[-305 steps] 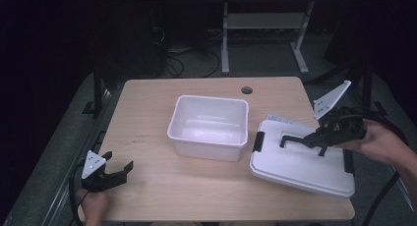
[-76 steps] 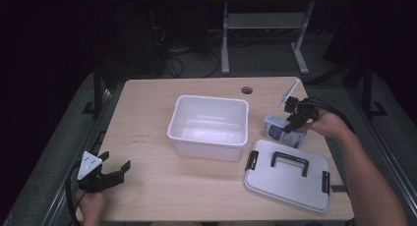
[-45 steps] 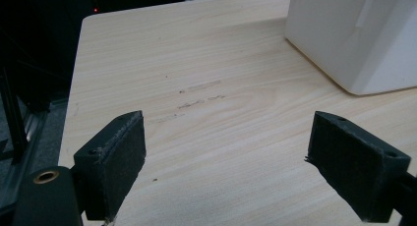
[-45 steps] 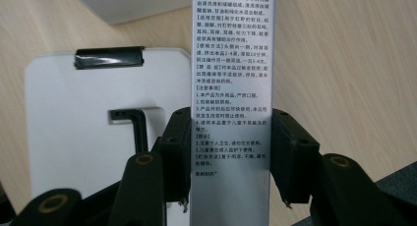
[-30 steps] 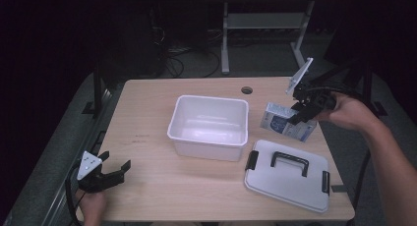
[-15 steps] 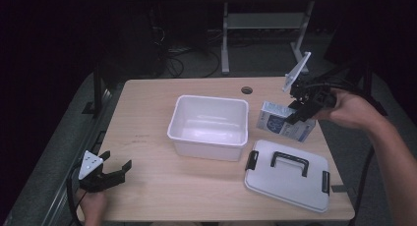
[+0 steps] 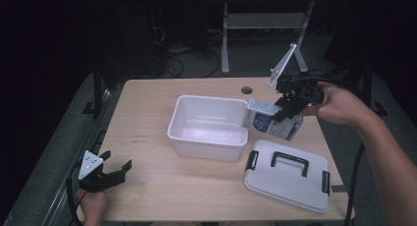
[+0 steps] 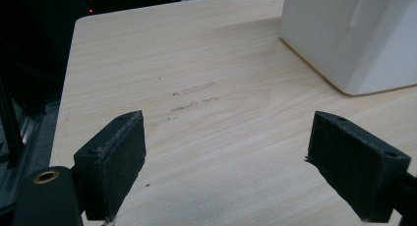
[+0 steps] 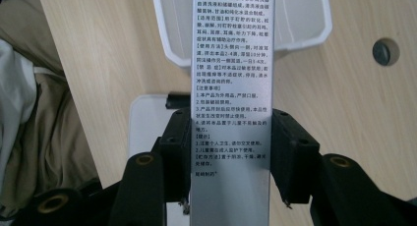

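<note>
My right gripper (image 7: 289, 108) is shut on a small blue-and-white printed box (image 7: 273, 120), held just above the table beside the right wall of the open white bin (image 7: 209, 127). In the right gripper view the box's silver printed side (image 9: 230, 88) runs up between the two black pads (image 9: 290, 147), which press on its edges, with the bin's rim (image 9: 314, 37) beyond it. The bin's grey lid (image 7: 287, 174) with a black handle lies flat at the front right. My left gripper (image 7: 105, 172) rests at the table's front-left corner, jaws wide apart over bare wood (image 8: 221, 118).
The wooden table (image 7: 147, 108) has a round cable hole (image 7: 247, 90) behind the bin. In the left gripper view the bin's corner (image 8: 354, 39) stands at the upper right. A metal stand (image 7: 265, 24) and cables lie on the dark floor behind the table.
My right gripper has lifted the box and carried it left toward the bin. The left gripper has stayed put.
</note>
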`<act>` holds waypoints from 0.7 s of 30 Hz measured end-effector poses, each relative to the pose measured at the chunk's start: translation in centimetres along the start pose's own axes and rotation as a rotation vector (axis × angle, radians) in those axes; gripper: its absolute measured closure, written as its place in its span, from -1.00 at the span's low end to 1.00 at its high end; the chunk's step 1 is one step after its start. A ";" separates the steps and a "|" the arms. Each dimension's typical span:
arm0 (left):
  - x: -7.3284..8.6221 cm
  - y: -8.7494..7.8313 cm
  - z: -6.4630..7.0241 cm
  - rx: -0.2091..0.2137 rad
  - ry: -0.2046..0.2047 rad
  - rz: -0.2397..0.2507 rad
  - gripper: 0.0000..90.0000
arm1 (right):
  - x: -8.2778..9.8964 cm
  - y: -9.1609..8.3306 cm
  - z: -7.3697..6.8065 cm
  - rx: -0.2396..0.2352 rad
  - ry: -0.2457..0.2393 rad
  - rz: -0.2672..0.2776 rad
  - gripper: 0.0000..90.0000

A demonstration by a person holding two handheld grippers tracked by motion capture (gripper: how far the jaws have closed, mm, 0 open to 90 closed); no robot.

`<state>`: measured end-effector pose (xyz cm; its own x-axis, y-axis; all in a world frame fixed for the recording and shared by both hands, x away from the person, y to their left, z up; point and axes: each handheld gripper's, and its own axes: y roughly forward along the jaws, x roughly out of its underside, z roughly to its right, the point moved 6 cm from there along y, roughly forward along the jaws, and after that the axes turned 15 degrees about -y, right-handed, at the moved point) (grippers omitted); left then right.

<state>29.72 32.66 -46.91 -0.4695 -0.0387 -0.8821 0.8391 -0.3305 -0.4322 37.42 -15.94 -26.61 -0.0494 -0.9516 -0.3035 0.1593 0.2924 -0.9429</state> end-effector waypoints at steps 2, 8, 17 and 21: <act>0.0 0.0 0.0 -0.001 0.000 -0.001 -0.69 | -0.8 0.1 0.0 -0.016 -0.002 0.018 0.23; 0.0 -0.1 -0.1 -0.002 -0.004 0.003 -0.69 | -2.6 0.8 -0.2 -0.035 -0.033 -0.003 0.23; -0.1 -0.2 -0.2 0.000 -0.006 0.006 -0.69 | -4.7 1.0 -0.3 -0.044 -0.066 -0.014 0.23; -0.1 -0.2 -0.2 0.000 -0.007 0.008 -0.70 | -5.5 0.9 -0.4 -0.046 -0.079 -0.012 0.23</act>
<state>29.64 32.97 -46.79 -0.4647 -0.0477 -0.8842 0.8427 -0.3305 -0.4251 37.48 -10.37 -25.81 0.0278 -0.9589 -0.2824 0.1137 0.2837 -0.9522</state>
